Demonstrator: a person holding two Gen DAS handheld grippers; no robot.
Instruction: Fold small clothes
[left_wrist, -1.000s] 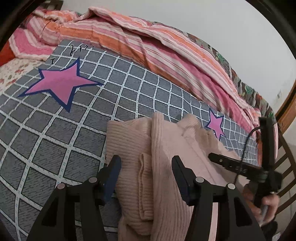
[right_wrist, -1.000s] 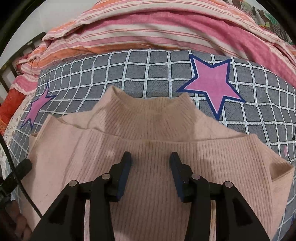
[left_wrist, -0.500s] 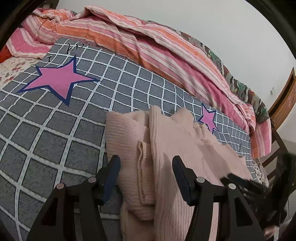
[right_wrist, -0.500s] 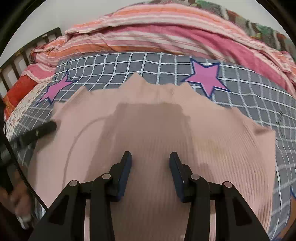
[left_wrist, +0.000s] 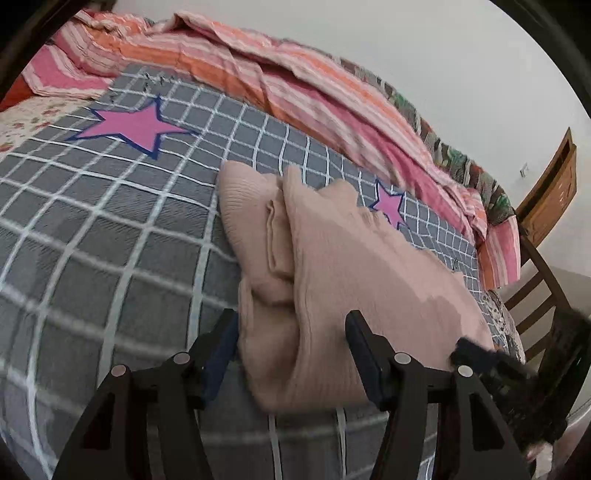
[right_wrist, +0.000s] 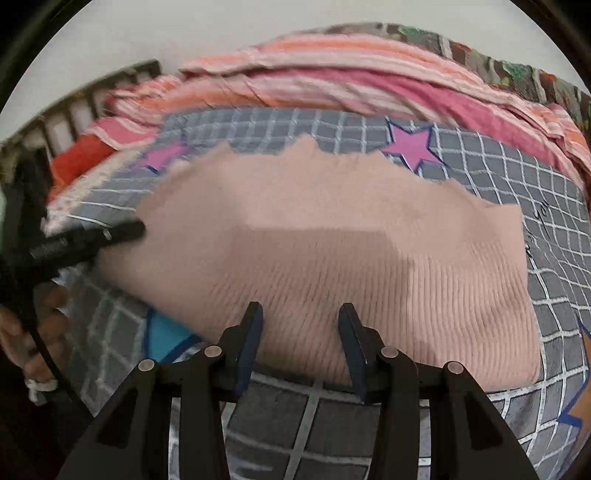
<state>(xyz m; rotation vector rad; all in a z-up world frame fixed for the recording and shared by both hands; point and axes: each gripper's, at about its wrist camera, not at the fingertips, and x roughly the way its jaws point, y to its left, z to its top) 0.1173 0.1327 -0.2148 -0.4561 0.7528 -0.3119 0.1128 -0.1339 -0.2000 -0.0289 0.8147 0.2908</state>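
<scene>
Pink ribbed sweater (right_wrist: 332, 258), far edge blurred

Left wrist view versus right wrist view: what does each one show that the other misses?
Only the left wrist view shows the folded sleeve layers along the sweater's side and a wooden chair beyond the bed. Only the right wrist view shows a hand behind the other gripper, and a dark slatted headboard. Both show the pink ribbed sweater on the grey checked blanket and the striped quilt.

bed (left_wrist: 110, 258) — grey checked star cover | on it — pink ribbed sweater (right_wrist: 332, 240), striped quilt (left_wrist: 295, 85)
</scene>
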